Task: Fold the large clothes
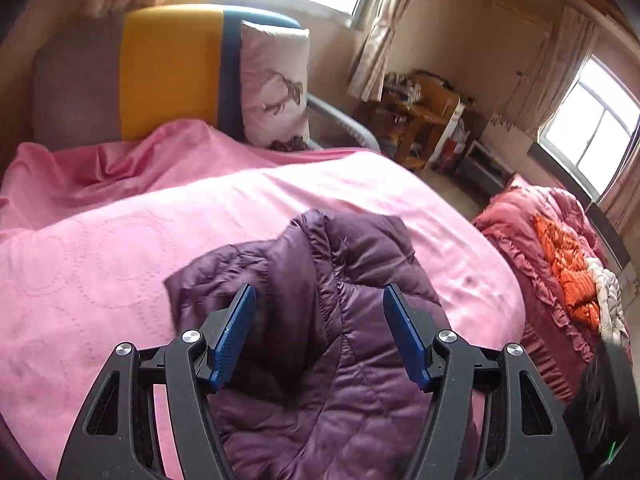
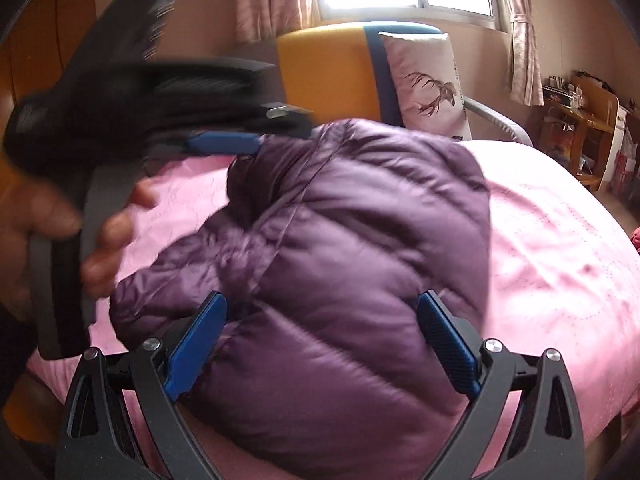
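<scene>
A purple quilted down jacket lies bunched and partly folded on the pink bedspread. My left gripper is open just above the jacket, with the puffy fabric showing between its blue pads, which do not press on it. My right gripper stands wide open over the near part of the jacket, and the fabric bulges up between its fingers. In the right wrist view the left gripper is a blur at upper left by the jacket's far edge, held by a person's hand.
A yellow, blue and grey headboard and a deer-print pillow stand at the far end of the bed. To the right are a wooden desk with clutter and a red ruffled quilt carrying an orange garment.
</scene>
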The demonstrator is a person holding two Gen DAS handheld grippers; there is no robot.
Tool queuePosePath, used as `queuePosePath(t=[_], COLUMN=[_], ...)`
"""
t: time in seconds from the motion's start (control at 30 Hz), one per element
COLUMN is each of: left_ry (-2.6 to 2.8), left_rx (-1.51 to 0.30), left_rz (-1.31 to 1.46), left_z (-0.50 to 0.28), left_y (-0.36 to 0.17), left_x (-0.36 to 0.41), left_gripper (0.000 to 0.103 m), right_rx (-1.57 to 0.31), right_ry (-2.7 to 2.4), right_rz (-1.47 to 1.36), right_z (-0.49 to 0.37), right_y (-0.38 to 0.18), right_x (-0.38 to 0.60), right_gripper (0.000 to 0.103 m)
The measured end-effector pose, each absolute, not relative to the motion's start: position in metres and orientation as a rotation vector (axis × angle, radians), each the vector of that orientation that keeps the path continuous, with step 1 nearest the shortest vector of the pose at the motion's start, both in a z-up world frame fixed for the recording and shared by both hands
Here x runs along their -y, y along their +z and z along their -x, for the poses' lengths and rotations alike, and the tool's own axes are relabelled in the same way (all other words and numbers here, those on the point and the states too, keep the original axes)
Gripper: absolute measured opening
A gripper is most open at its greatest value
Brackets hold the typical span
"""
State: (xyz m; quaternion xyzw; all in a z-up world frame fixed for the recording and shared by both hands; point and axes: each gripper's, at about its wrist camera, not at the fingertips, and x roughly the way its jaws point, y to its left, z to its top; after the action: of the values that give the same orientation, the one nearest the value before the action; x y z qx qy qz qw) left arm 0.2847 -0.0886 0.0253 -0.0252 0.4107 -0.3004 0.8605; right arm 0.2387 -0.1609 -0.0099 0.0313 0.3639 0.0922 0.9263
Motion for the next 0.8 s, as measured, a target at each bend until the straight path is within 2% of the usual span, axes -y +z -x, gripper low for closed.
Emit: queuePosePath(t=[0.17,0.43,0.6,0.7,0.8], left_ry=[-0.546,-0.53,-0.507,-0.47,-0.423], left_rx=[-0.977,-0.911,-0.898,-0.873,-0.827], left_rz=[0.046,0.129,0.118,0.098,0.057], left_z=[-0.319,-0.307,-0.298,-0.286,-0.271], left_y=[-0.043,-0.082,-0.067,-0.053,-0.038], left_x=[0.086,0.047,0.047,0.043,0.04], left_gripper=[0.065,0.066,0.067,0.079,0.085], right_rx=[-0.721,-0.704,-0.728,-0.716,-0.715], right_ry=[0.163,0.162,0.177,0.163,0.126], right_rz=[0.078,0.141,0.107,0.068,-0.008], right_z=[-0.246,-0.238,-0.229,-0.219,-0.213], right_y=[-0.042,-0.069,-0.045,-0.028,-0.014], right_x=[0.125,0.101,0.112,0.126,0.138], right_gripper=[0.096,0.096,0.097,0.099,0.099])
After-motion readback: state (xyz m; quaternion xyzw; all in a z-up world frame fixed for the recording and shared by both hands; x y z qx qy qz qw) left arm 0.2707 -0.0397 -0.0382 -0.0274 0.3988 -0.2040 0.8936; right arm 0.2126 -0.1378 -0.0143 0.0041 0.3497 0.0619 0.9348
